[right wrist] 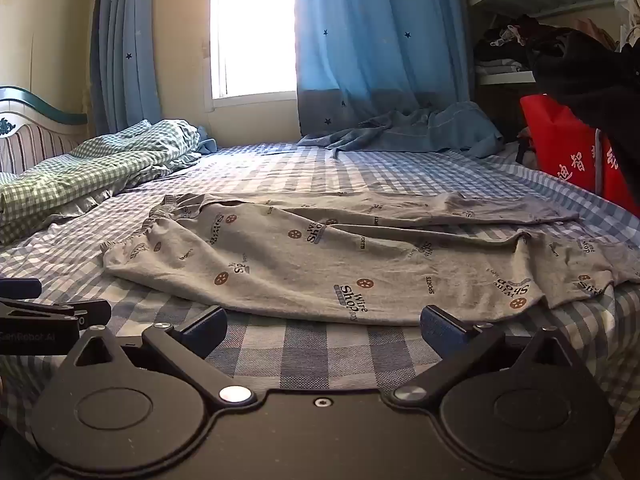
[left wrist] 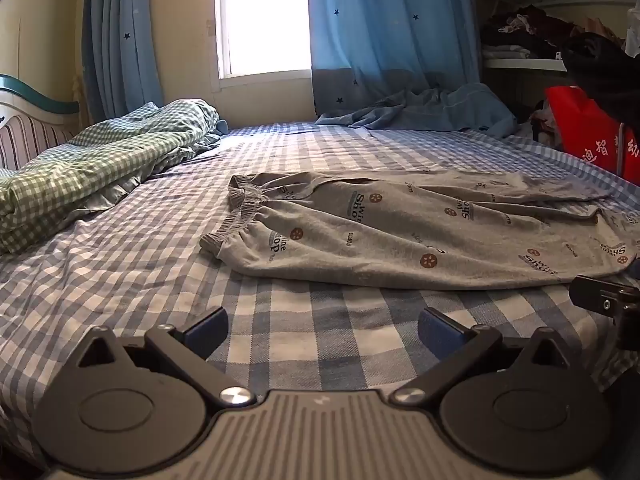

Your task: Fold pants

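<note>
Lying flat on the bed (left wrist: pixel 120 264), the pants (left wrist: pixel 400 232) are unfolded: grey, printed with small brown dots and dark lettering. Waistband to the left, legs running off to the right. The two legs lie side by side, the far one a little rumpled along its edge. The near hem in the right wrist view reaches close to the right edge of the bed.

Left tongs (left wrist: pixel 322 326): jaws spread fully wide, nothing between them, only blue-and-white checked sheet showing in the gap. They sit near the pants' near edge, apart from the cloth, level with the waistband end.

Right tongs (right wrist: pixel 324 326): jaws likewise fully wide, holding nothing. Fingertips just short of the near edge of the pants, roughly mid-leg; whether the right tip touches the fabric cannot be told.

Each tongs is partly visible in the other's view, at the frame edge, so the two stand side by side along the near side of the bed.

Around the bed: green checked quilt (left wrist: pixel 92 168) bunched at far left, blue cloth (left wrist: pixel 432 108) heaped at the far side under the curtain (left wrist: pixel 384 32), red bag (left wrist: pixel 588 132) at far right.
</note>
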